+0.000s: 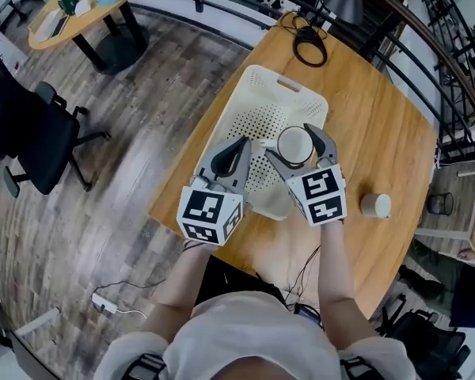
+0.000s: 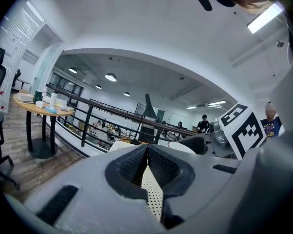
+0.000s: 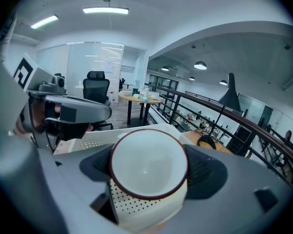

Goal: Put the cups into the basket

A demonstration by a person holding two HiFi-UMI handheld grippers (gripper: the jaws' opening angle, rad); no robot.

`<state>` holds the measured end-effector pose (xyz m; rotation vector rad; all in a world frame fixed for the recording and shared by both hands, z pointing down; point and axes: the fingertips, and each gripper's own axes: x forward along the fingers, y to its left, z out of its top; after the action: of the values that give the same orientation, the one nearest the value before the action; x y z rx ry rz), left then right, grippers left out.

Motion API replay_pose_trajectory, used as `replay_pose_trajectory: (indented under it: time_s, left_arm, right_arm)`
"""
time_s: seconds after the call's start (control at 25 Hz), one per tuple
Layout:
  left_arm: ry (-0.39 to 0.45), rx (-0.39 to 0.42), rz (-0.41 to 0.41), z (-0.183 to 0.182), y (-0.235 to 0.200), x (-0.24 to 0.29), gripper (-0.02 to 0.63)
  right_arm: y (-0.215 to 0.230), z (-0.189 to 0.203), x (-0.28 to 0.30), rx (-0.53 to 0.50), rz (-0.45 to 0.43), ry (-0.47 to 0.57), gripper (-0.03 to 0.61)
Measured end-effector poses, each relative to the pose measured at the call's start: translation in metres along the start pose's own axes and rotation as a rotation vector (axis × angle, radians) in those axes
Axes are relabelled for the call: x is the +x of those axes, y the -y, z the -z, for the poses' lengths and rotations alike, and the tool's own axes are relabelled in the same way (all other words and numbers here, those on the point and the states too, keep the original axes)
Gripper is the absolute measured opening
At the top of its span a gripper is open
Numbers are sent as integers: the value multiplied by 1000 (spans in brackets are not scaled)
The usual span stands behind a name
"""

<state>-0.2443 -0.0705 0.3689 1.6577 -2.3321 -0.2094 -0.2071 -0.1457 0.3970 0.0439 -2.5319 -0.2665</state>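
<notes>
The white glazed cup (image 3: 147,165), round with a dark rim, is sitting clamped between the right gripper's (image 1: 295,144) ribbed jaws, over the middle of the cream perforated plastic basket (image 1: 249,93). The carry is probably ending. The next move is calling for lowering the cup and spreading the jaws. At the cup's 9 o'clock, the left gripper (image 1: 236,150) is hovering with its jaws pressed together on nothing. A second cup (image 1: 375,205) is waiting on the smooth wooden table (image 1: 380,125), at the basket's 4 o'clock.

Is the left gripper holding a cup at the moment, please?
No, the left gripper has its jaws closed together on nothing; the right gripper holds a cup.
</notes>
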Motion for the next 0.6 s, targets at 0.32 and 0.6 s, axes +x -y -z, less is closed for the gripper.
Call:
replay_pose_trajectory:
  time_s: [0.32, 0.6]
  left_arm:
    - [44, -9, -82, -10, -55, 11, 9]
    - [77, -20, -102, -15, -76, 15, 9]
  right_arm:
    - [-8, -12, 56, -23, -46, -14, 417]
    - [-16, -10, 84, -19, -75, -32, 417]
